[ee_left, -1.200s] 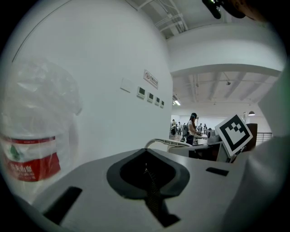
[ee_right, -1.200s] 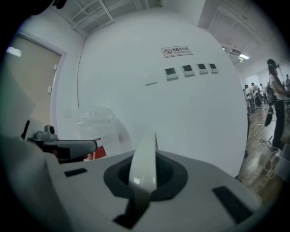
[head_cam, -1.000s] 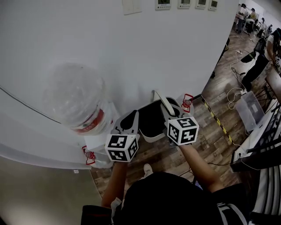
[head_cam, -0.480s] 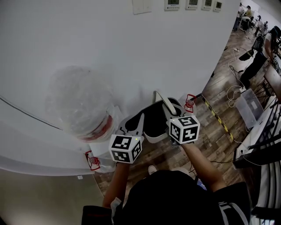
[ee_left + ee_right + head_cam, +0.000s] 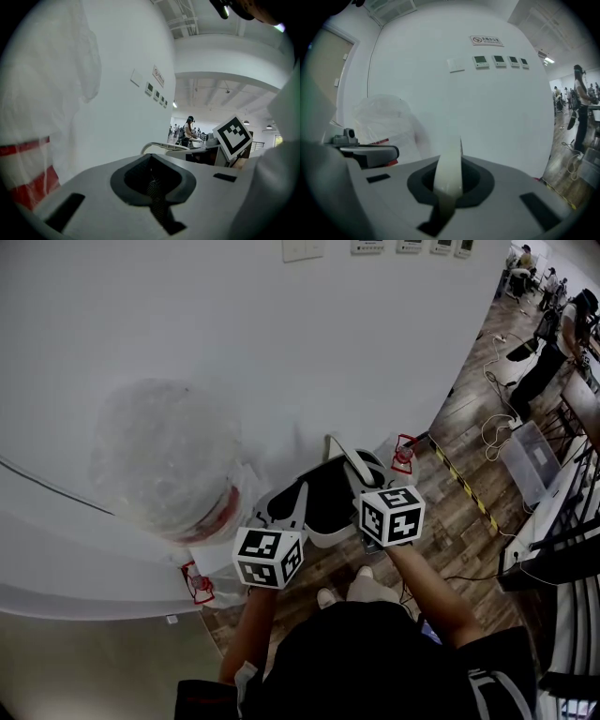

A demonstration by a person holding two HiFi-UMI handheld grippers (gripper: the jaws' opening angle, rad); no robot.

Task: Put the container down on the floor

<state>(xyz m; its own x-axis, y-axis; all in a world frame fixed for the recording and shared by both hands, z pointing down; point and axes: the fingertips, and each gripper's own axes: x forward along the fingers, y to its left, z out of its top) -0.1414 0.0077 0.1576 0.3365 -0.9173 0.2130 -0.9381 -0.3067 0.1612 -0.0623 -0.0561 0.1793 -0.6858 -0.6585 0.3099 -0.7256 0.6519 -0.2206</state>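
Observation:
Both grippers hold a dark container with a white rim above the wooden floor, close to the white wall. My left gripper lies along its left rim. In the left gripper view the jaws are closed, with dark mesh between them and the white rim curving beyond. My right gripper is at the container's right side. In the right gripper view its jaws are shut on a white strip of the rim.
A large clear plastic-wrapped bottle with a red band stands left of the container against the white wall. Red-and-white fittings sit on the floor. Yellow-black tape runs to the right. My shoes are below the container. People stand far right.
Both grippers and the container have shifted slightly lower and nearer to me. My shoes have come into view beneath them. Both grips look unchanged.

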